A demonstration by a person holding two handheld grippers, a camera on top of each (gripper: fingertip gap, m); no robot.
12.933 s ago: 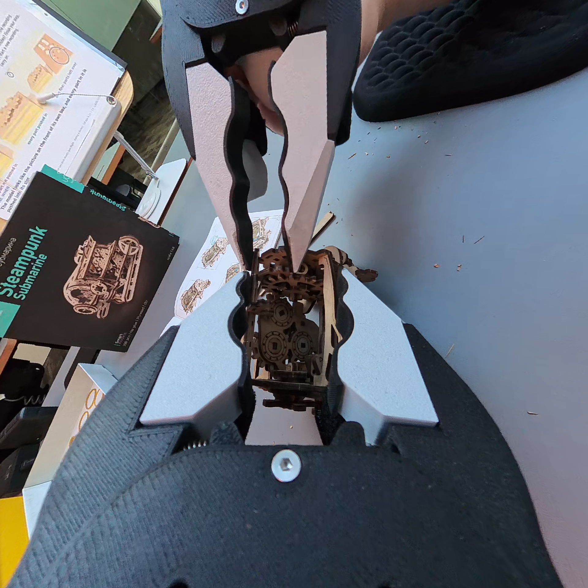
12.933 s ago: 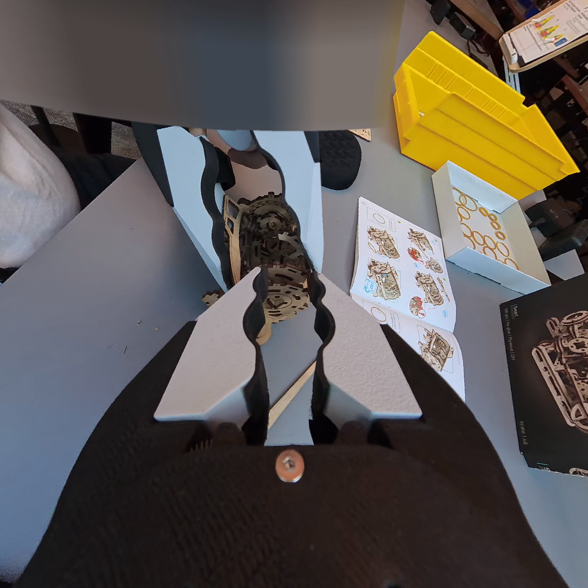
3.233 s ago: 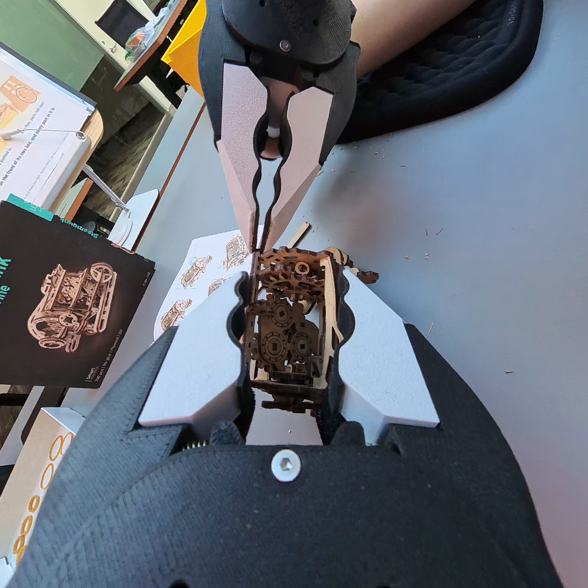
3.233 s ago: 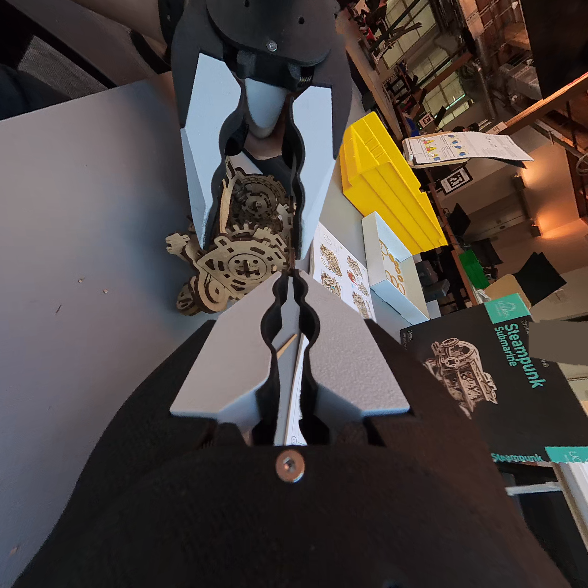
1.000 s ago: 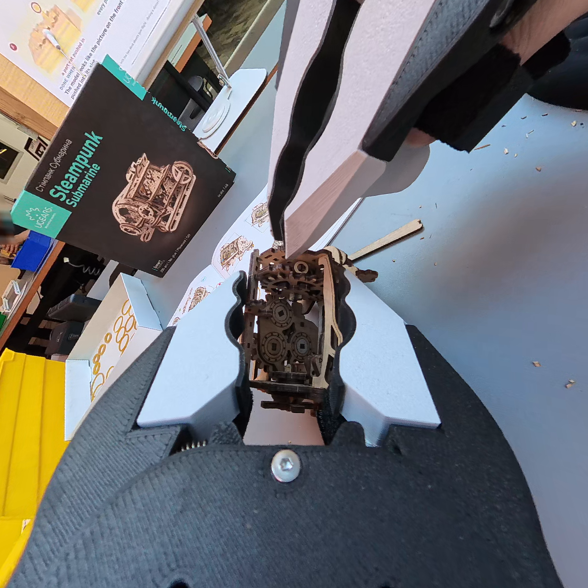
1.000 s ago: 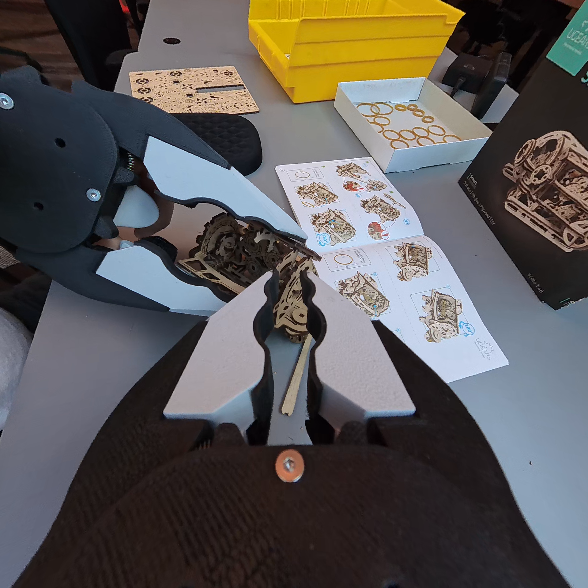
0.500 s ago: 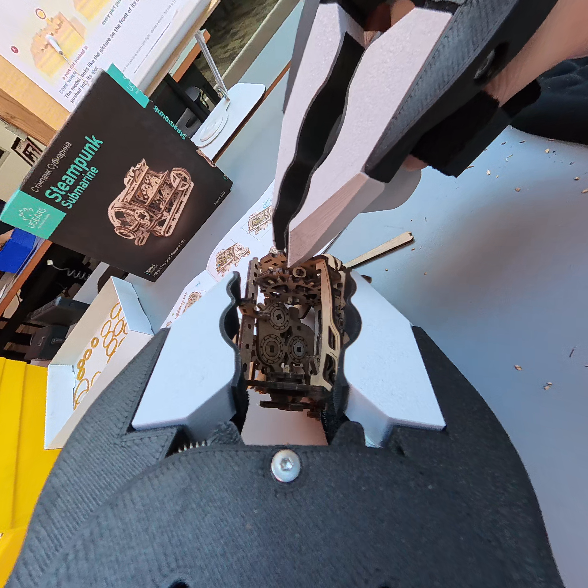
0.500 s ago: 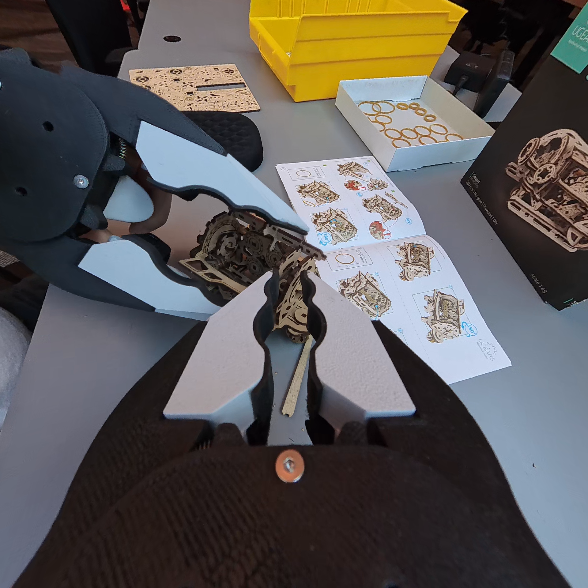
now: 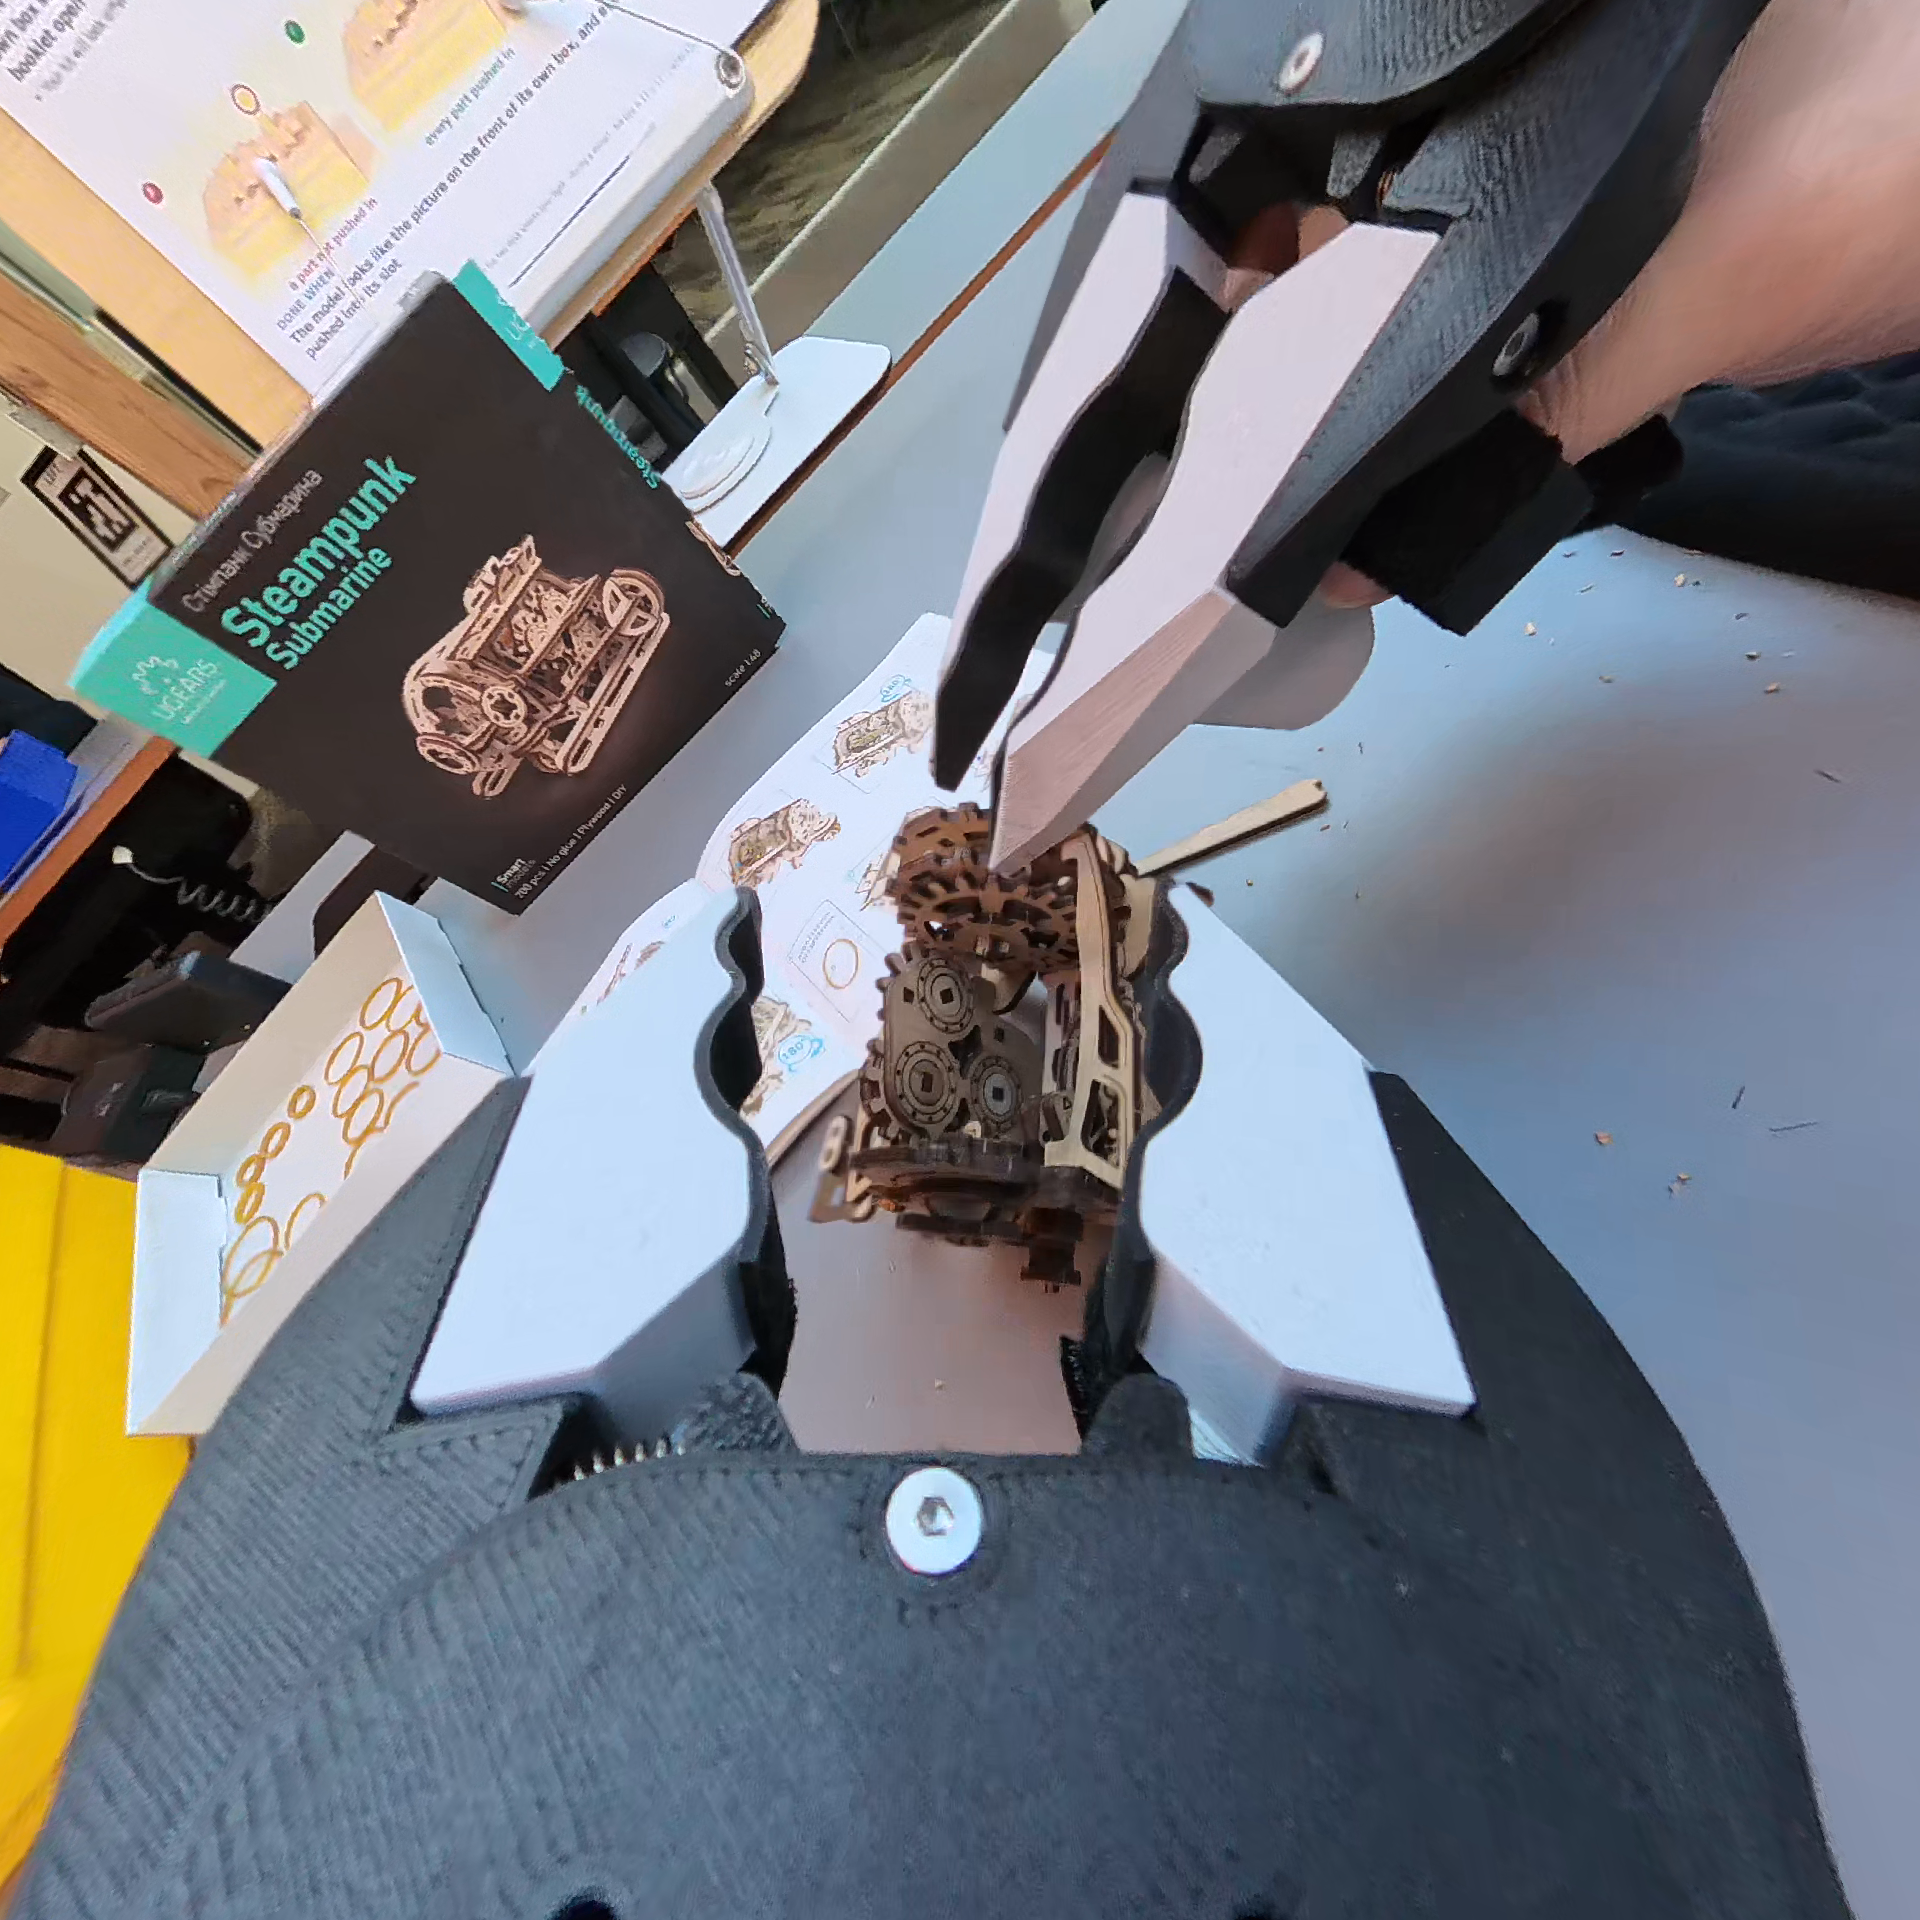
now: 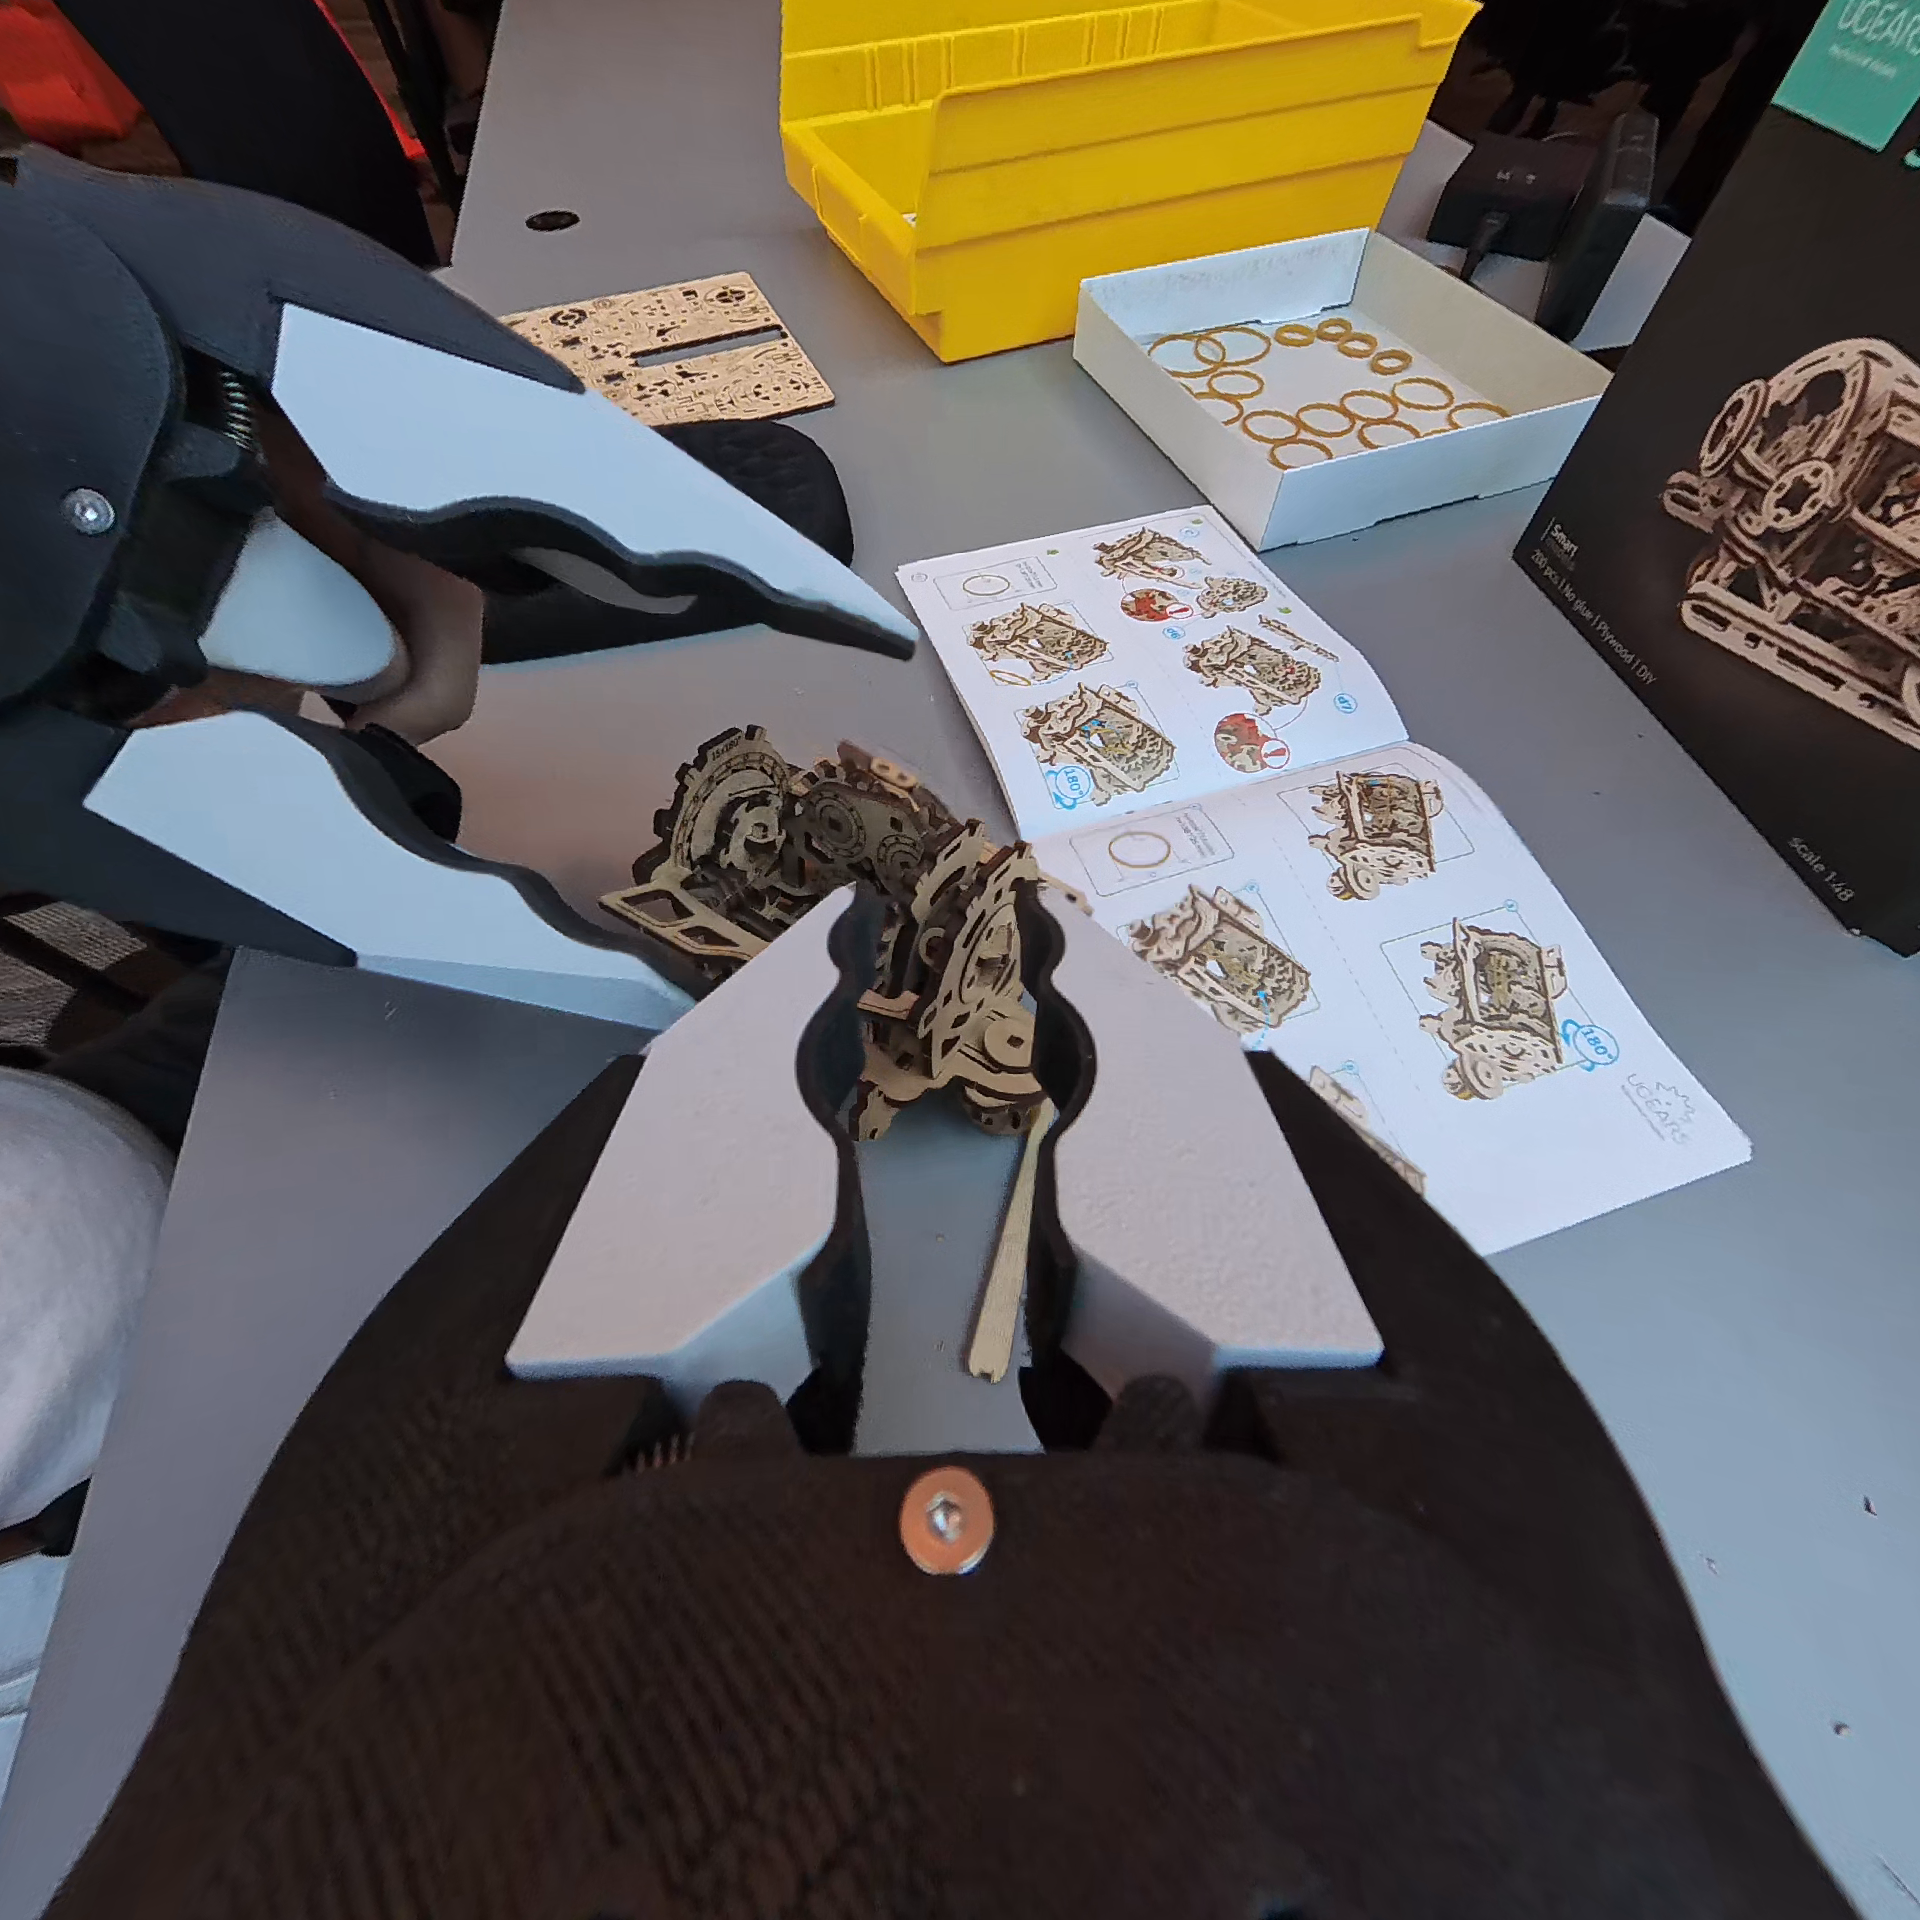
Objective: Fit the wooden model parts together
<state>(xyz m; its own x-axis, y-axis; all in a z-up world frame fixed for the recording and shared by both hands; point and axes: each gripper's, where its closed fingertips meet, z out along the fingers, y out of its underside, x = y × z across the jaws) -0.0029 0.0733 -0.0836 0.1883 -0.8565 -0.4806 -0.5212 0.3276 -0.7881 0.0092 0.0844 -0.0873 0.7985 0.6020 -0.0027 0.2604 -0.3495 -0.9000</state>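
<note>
beside the open instruction booklet (image 10: 1340,935), wooden model (image 10: 831,894) sits on the table. left gripper (image 9: 951,1081) released, jaws spread around it, one side maybe touching. right gripper (image 10: 945,977) nipped on its gear end. light, brittle ply: hold frame plates, not gears. right view alone shows the loose stick (image 10: 1008,1257).

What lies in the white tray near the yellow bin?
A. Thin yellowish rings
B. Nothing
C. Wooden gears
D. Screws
A: the right wrist view shows thin yellowish rings scattered on the floor of the white tray, beside the yellow bin.
</note>
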